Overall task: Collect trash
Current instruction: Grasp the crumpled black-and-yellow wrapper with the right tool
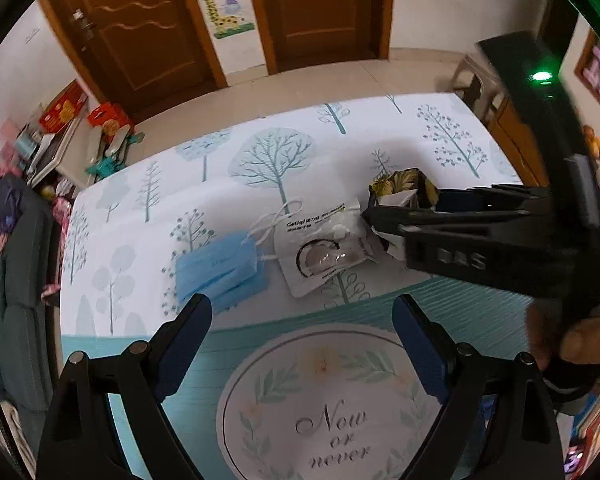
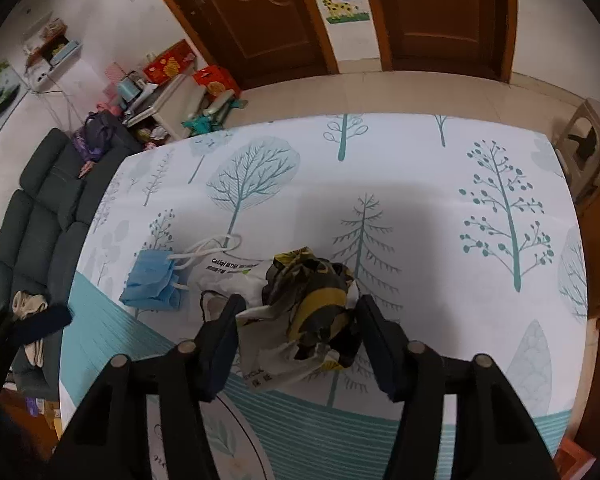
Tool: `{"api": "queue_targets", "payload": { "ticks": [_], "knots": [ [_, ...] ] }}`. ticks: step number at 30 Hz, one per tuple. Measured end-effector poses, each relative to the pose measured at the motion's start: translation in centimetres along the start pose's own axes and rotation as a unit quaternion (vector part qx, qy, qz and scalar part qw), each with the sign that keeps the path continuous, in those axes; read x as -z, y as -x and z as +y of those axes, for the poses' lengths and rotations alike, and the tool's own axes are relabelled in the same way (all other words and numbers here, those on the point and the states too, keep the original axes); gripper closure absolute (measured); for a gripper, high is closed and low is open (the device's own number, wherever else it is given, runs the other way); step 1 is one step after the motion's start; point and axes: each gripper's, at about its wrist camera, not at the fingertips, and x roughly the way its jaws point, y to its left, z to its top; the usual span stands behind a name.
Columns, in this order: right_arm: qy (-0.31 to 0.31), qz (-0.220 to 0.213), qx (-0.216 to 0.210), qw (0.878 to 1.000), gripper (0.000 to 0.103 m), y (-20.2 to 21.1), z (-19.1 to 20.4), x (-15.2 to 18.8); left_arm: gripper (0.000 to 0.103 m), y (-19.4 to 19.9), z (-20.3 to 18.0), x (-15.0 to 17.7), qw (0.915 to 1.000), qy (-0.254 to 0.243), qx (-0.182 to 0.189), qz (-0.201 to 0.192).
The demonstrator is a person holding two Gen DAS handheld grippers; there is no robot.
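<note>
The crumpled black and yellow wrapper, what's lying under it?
The crumpled wrapper lies partly on a white plastic package printed with text. How far that package runs beneath is covered.

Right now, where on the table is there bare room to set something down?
Free: the far tablecloth beyond the trash, toward the doors, and the right side by the berry-tree print. Crowded: near-centre row of blue face mask, white packet and crumpled wrapper, with the right tongs straddling the wrapper.
</note>
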Motion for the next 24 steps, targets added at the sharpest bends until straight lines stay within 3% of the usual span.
{"api": "queue_targets", "payload": {
  "ticks": [3, 4, 10, 17, 24],
  "knots": [
    [-0.008, -0.009, -0.01, 1.0, 0.057, 0.7, -1.0, -0.1, 0.012, -1.4, -0.3, -1.1, 0.9997, -0.02, 0.008, 0.006],
    [-0.015, -0.015, -0.018, 1.0, 0.068, 1.1, -1.5, -0.1, 0.012, -1.9, -0.6, -1.5, 0.9995, -0.03, 0.01, 0.008],
    [-0.023, -0.017, -0.02, 0.999, 0.069, 2.0, -3.1, -0.1, 0.012, -4.6, -2.9, -3.3, 0.9949, -0.097, 0.016, 0.023],
    [-0.03, -0.016, -0.039, 0.999, 0.069, 2.5, -4.1, 0.2, 0.012, -7.1, -4.2, -4.6, 0.9824, -0.174, 0.039, 0.055],
    [-0.033, -0.015, -0.056, 0.998, 0.069, 2.6, -4.8, 0.6, 0.012, -8.3, -3.8, -5.4, 0.9721, -0.204, 0.07, 0.091]
  ]
}}
